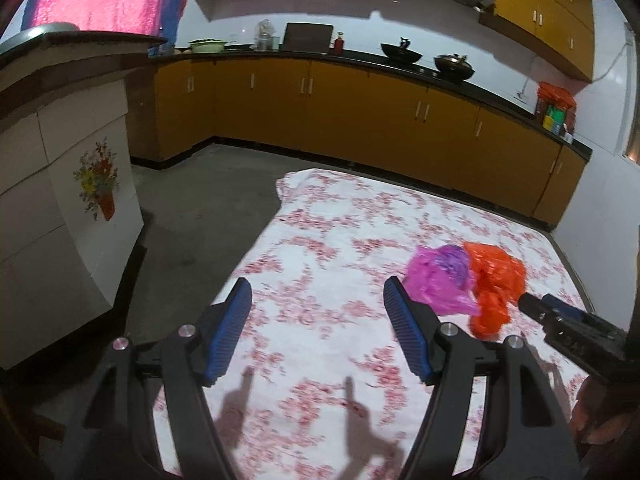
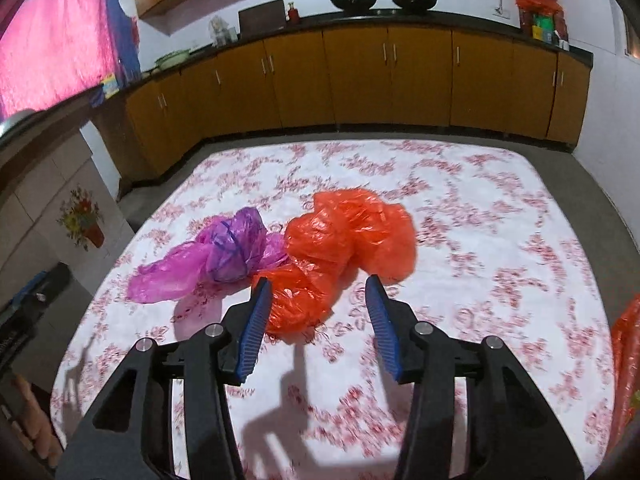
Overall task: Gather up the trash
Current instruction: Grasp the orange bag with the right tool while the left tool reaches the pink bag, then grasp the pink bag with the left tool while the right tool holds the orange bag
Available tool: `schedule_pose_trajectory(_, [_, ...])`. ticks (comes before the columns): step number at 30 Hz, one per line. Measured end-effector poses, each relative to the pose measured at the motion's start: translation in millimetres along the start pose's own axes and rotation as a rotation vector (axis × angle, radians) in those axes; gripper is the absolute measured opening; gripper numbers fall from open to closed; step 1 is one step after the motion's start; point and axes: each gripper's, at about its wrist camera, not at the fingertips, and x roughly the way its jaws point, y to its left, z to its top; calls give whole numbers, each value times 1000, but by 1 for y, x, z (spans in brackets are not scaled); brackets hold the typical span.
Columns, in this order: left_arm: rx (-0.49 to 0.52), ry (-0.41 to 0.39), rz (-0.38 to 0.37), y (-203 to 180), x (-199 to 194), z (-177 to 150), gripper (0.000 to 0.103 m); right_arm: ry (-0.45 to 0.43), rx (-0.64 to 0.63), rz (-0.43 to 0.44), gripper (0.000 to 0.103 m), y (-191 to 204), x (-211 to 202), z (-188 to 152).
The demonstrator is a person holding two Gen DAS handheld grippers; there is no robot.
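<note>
One floral sheet point(image 2: 460, 216) covers the kitchen floor point(image 1: 200, 208).

Thin, crinkled, glossy plastic on the orange bag point(image 2: 348, 236) and pink bag point(image 2: 208, 264). Beneath them, matt flowered cloth point(image 2: 480, 200); ribbed blue gripper pads point(image 2: 256, 316).

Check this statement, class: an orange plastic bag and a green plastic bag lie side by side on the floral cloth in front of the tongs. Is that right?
Not quite. The bag beside the orange plastic bag is pink-purple, not green, as the right wrist view shows. Both do lie side by side on the floral cloth, ahead of the right tongs.
</note>
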Motion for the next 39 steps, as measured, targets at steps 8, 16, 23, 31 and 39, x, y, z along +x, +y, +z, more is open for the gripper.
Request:
schedule_pose_trajectory(8, [-5,18,8,6,14,-2,68,72,-43,8,40,12,32,-4])
schedule_pose_trajectory(16, [-4,26,-27,-6,18,0,68,89,-11,11,6,-5,30,-7])
schedule_pose_trajectory(23, [30,30,-89,-35,21,6,71,50,-10,-65,6,-37,2,-19])
schedule_pose_trajectory(31, [109,91,-134,-82,53,16,73,30,24,-126,6,-75,-30,-35])
schedule_pose_trajectory(39, [96,241,-172,-90,91,4,45,13,22,-136,6,-83,-44,-39])
